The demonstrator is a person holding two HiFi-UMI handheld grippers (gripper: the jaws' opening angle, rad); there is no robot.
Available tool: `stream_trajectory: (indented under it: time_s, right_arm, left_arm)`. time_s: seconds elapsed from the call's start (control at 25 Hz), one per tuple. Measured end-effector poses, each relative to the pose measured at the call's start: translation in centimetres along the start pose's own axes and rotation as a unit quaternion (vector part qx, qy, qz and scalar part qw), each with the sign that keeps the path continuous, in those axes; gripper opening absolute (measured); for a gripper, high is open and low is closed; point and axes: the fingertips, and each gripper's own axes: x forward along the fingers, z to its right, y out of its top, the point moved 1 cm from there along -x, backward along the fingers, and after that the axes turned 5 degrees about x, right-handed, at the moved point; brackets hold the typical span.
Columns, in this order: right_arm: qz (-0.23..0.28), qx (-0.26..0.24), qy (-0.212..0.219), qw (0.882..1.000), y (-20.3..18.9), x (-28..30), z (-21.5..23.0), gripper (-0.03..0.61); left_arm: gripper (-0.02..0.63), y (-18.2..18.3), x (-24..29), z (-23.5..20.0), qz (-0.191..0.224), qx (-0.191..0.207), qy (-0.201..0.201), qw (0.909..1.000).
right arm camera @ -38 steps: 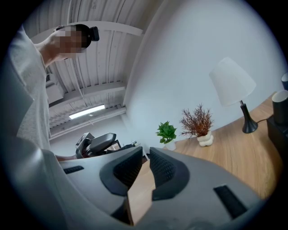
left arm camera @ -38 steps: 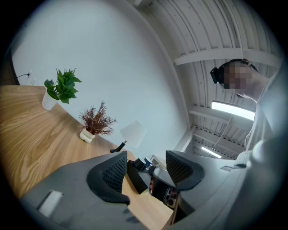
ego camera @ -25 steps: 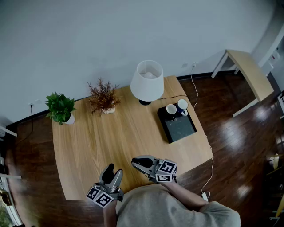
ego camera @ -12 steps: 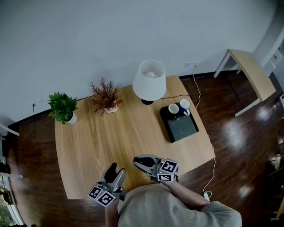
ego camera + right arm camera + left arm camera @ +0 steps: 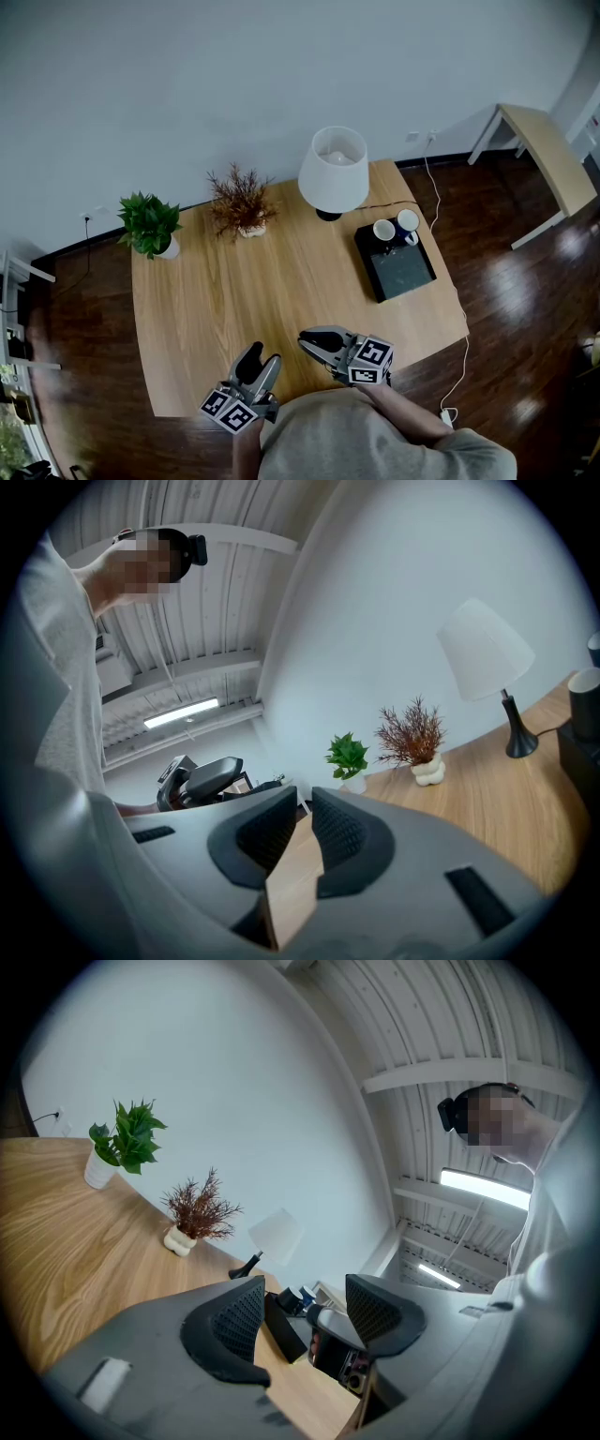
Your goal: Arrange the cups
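As both stand upright, left cup (image 5: 383,230) and right cup (image 5: 408,221) face mouth-up.

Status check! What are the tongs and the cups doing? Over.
Left tongs open, empty; right tongs shut, empty. Both at near edge of table. Two cups on black tray, far right, untouched. Lamp beside tray, nothing in between.

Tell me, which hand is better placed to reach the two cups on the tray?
Probably the right: the right gripper is nearer the cups on the tray, though its jaws are shut.
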Motion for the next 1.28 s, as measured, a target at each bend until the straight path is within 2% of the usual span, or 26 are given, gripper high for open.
stream_trajectory:
  time_s: [1.28]
  right_arm:
    - [0.0,0.0,-0.001,1.0,0.09,0.16,-0.1,0.048]
  left_arm:
    - [0.25,0.33,-0.35,-0.31,0.003,0.004,0.008,1.0]
